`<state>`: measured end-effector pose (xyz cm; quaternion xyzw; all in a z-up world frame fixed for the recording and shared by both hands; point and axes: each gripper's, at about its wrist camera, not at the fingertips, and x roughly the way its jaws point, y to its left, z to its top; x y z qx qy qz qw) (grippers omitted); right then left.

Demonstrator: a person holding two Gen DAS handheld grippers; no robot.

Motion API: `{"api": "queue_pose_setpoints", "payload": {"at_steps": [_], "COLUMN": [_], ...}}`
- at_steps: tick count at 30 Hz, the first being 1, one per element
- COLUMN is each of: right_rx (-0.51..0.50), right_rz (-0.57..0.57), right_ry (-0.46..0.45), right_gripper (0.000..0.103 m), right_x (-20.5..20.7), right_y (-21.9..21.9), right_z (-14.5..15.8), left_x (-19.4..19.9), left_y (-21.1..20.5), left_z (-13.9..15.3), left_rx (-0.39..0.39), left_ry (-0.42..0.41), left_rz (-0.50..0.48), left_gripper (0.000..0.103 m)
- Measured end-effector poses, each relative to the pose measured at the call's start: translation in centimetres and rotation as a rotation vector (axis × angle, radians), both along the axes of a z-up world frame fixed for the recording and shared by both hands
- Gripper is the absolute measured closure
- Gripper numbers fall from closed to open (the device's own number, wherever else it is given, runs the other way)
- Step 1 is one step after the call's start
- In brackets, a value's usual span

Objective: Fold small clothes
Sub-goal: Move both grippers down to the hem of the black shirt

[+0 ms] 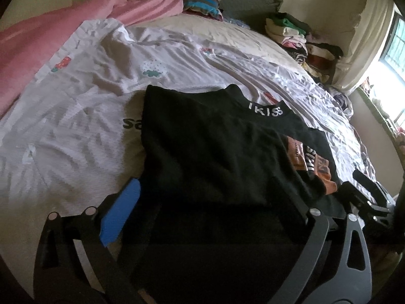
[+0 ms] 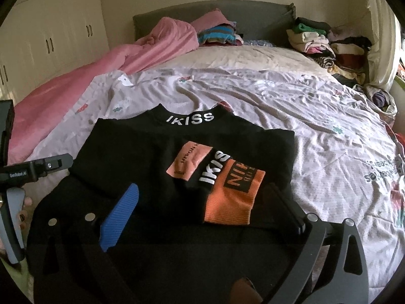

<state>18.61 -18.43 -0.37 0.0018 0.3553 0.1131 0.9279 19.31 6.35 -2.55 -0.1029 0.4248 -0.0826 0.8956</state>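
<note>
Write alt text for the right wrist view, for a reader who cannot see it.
A black garment with white IKISS lettering and orange patches lies partly folded on a wrinkled pale bedsheet, the open right gripper poised over its near edge. A pink blanket and clothes piles lie beyond.

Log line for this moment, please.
phase: mid-fold | black top partly folded on bed sheet | left gripper open | right gripper open | both above near hem
</note>
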Motion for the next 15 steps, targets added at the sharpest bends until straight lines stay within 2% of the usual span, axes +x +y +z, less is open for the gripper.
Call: {"api": "queue_pose_setpoints", "payload": {"at_steps": [15], "right_rx": [0.005], "right_rz": [0.002], "right_ry": [-0.037], "right_gripper": [0.004], "right_x": [-1.8], "right_y": [-0.2], "right_z": [1.7], "left_x": [-2.2], "left_y": [-0.9], "left_z": [1.0], "left_rx": [0.056], "left_ry": [-0.027], "left_rz": [-0.013], "left_gripper": [0.009]}}
